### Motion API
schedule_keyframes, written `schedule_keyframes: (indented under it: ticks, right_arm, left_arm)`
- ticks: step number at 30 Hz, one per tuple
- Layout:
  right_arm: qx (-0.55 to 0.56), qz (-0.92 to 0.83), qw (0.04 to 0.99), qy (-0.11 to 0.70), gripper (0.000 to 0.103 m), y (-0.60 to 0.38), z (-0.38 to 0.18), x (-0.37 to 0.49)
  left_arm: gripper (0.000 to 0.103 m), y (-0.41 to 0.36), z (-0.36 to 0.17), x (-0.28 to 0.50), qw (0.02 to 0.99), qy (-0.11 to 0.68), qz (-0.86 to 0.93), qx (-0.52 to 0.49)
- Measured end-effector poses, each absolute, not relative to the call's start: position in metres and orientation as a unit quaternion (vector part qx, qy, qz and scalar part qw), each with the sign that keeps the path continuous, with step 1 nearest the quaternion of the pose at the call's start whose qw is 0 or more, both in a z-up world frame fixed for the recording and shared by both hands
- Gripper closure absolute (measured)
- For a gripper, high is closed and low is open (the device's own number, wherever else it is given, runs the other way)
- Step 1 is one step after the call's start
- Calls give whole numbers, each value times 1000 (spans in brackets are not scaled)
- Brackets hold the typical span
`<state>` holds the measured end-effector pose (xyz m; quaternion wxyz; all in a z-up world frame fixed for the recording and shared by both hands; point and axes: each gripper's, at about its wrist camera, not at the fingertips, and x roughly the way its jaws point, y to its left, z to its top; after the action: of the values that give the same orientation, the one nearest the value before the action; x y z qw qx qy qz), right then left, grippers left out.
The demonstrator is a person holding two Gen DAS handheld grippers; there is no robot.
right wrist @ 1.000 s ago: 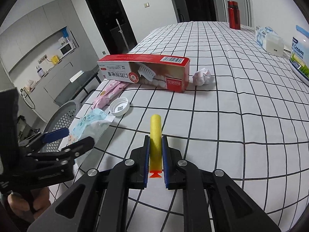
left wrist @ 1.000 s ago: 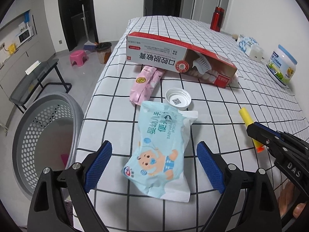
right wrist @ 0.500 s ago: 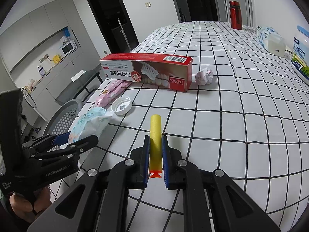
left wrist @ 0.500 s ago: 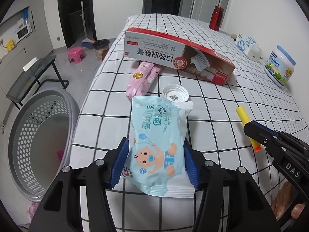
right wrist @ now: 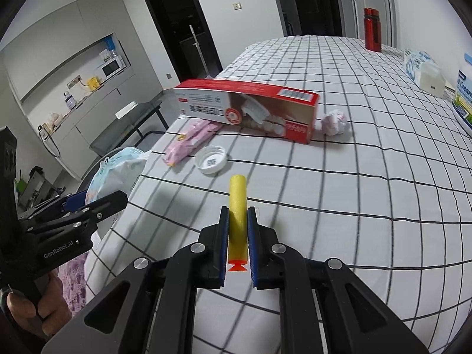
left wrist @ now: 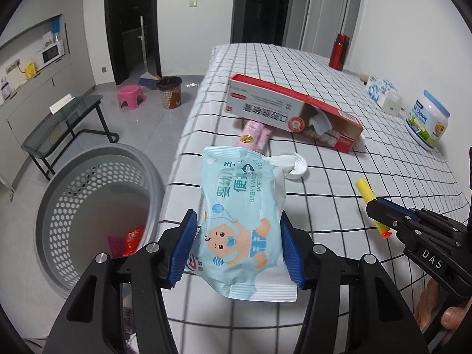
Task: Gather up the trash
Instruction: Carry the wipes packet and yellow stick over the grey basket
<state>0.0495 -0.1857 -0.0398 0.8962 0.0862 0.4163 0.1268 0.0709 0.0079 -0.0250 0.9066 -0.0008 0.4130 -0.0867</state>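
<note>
Left wrist view: left gripper (left wrist: 237,244) clamped on pale blue baby-wipes pack (left wrist: 242,206), blue pads pressed into both long sides near the lower half, printed face up toward the lens. Pack lifted off the checked tablecloth (left wrist: 368,162), far end rising in front of the white bottle cap (left wrist: 296,168) and hiding part of it. Soft, crinkly film, dented a little at the pads; probably light and partly emptied, likely to sag or twist if held by an end seal, so a grip across the middle looks soundest. Glossy skin, possibly slick. Just beside and below on the left, grey perforated basket (left wrist: 97,215) on the floor, with something red and pink at its bottom; judged the drop target, close to the table edge.

Right wrist view: right gripper (right wrist: 237,244) pinched shut on yellow foam dart (right wrist: 237,206), orange suction tip (right wrist: 237,265) back between the fingers, yellow shaft pointing forward past the tips. Foam very light and squashy, easily held, hardly breakable. Dart hangs above the cloth, not resting on it.

Farther out on the table: pink wrapper (right wrist: 191,141) near the cap, red toothpaste box (right wrist: 247,109) partly over its far end, crumpled paper ball (right wrist: 334,121) just beside the box's right end. All apparently yet to be gathered.
</note>
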Motion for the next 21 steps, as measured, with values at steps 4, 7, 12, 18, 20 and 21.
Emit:
schedule_keyframes:
  ticks: [4,7,12,18,20,21]
  right_arm:
    - [76,140,897,412,91,-163,-33,48]
    - [67,151,897,410,91,-144,-29,50]
    - [49,174,895,408,91,-106,-24,55]
    - [28,202,888,411,91,-62,-22,67]
    - [22,213,886,412,91,-46,-21,72]
    - [20,217,884,412,91,-40,-21,75]
  left_arm:
    - [49,29,-22,65,911,406,-78,-6]
    - [49,43,-22,62,912,404,-69,-9]
    - [49,79,-24,59,915,401,-48,-19]
    - [49,121,-29,60,915,401,-22,-31]
    - [49,135,-31,62,915,401,-11,-36]
    - [49,139,-31,63,915,401,-8,-38]
